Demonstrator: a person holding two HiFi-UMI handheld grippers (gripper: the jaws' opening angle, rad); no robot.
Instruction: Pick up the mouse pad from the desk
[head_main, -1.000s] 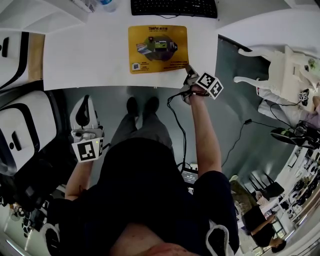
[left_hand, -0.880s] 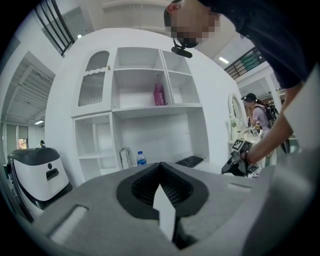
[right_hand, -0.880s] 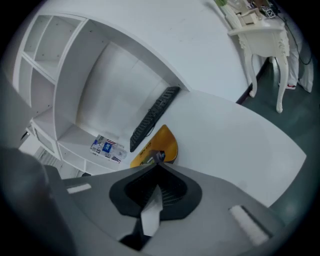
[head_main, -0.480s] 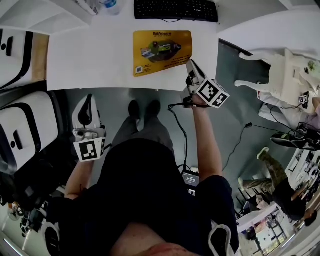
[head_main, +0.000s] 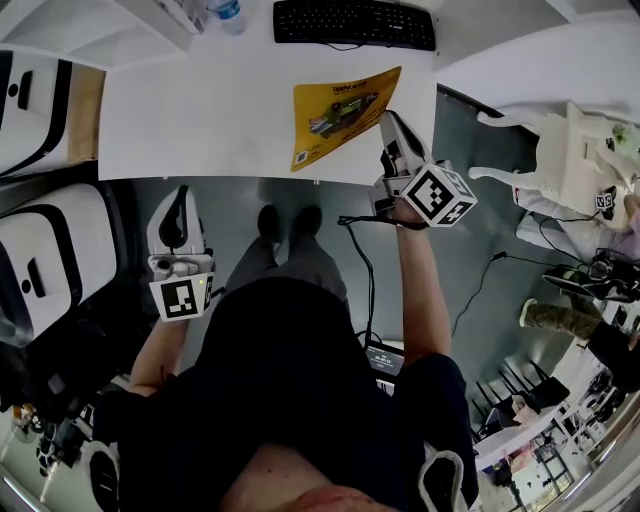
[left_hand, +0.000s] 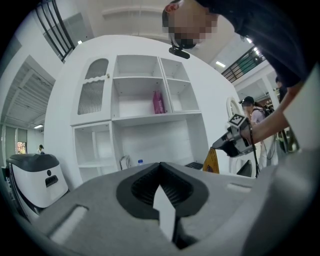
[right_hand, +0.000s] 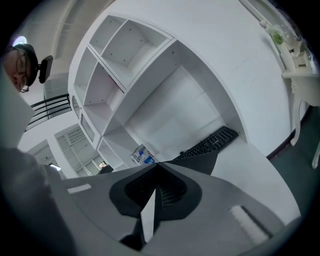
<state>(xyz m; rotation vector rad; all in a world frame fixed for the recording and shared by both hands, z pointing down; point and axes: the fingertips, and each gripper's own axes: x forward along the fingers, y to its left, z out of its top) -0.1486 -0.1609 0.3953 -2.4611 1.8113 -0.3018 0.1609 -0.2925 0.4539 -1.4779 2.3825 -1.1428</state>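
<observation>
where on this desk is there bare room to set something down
The widest bare patch is the white desk left of the yellow printed mouse pad, between the plastic water bottle at the back and the front edge. Crowded: the back right, where the black keyboard lies and the right gripper holds the pad tilted.

Layout of the tabletop and its surroundings.
The keyboard lies along the far edge of the tabletop, with a bottle to its left at the same edge. The mouse pad is before the keyboard, tilted, its right edge clamped in the right gripper near the tabletop's right front corner. The left gripper, jaws together, is off the tabletop, before its front edge on the left. A chair stands well apart to the right. A shelf unit rises behind the tabletop.
</observation>
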